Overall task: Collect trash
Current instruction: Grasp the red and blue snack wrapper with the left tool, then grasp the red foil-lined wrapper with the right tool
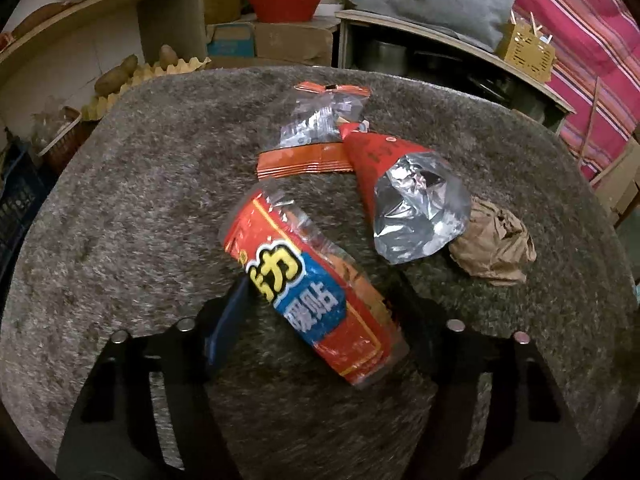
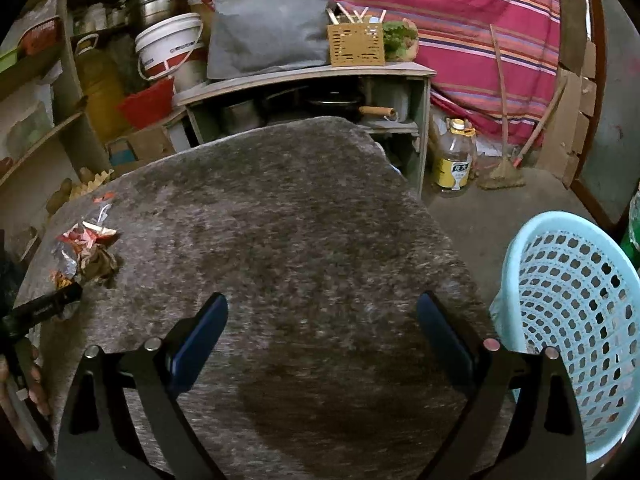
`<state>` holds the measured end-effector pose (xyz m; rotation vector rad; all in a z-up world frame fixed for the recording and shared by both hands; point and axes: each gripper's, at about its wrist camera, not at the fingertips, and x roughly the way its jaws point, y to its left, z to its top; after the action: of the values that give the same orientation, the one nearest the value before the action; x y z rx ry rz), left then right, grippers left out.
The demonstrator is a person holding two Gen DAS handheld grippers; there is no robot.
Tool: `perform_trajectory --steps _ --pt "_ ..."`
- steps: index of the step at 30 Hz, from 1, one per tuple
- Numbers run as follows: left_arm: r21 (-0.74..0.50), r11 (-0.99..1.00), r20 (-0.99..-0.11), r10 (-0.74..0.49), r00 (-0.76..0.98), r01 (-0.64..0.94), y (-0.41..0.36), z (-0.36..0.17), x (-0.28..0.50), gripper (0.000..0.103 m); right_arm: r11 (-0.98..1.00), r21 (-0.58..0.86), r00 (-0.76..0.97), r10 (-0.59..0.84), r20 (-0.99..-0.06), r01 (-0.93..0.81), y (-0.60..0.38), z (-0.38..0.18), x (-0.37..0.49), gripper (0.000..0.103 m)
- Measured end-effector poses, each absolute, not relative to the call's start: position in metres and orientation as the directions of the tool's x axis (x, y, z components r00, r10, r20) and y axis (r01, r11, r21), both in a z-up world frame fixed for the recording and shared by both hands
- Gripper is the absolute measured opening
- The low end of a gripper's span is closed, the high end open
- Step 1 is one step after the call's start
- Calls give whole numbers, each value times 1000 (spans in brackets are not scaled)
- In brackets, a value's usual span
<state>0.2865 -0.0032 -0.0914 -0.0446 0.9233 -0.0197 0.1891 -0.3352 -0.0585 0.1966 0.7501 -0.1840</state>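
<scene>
A red wrapper with yellow and blue lettering lies curled between the fingers of my left gripper, whose pads press on its two sides just above the grey fuzzy table cover. Beyond it lie a clear bag with orange edges, a red foil pouch with a silver mouth and a crumpled brown paper ball. In the right wrist view my right gripper hangs open over the bare cover, and the trash pile sits far to its left. A light blue plastic basket stands past the table's right edge.
A shelf with potatoes on an egg tray and a red basket stand behind the table. A low cabinet with pots, an oil bottle on the floor and a striped cloth lie beyond. A hand shows at the left edge.
</scene>
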Motion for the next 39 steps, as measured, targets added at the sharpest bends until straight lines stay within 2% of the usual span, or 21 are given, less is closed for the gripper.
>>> perform_trajectory --steps 3,11,12,13,23,30,39 --pt "-26 999 -798 -37 602 26 0 -89 283 46 972 98 723 -91 -685 215 -323 -54 192 93" --pt "-21 996 -791 -66 608 82 20 -83 269 40 986 77 736 -56 -675 145 -281 -42 202 93" --pt "-18 996 -789 -70 611 91 23 -81 266 17 988 75 739 -48 -672 132 -273 -39 205 93" --pt "-15 995 -790 -71 609 96 26 -80 265 11 990 72 742 -42 -669 121 -266 -36 208 93" --pt "-35 996 -764 -78 641 80 75 -66 270 10 1000 7 770 7 -639 -3 -188 -10 246 93" --pt "-14 999 -733 -42 679 47 105 -51 280 10 996 -30 754 47 -655 -88 -129 -6 282 93" --pt "-63 998 -711 -29 703 -23 156 -42 295 10 985 -69 707 65 -705 -160 -77 -17 312 93"
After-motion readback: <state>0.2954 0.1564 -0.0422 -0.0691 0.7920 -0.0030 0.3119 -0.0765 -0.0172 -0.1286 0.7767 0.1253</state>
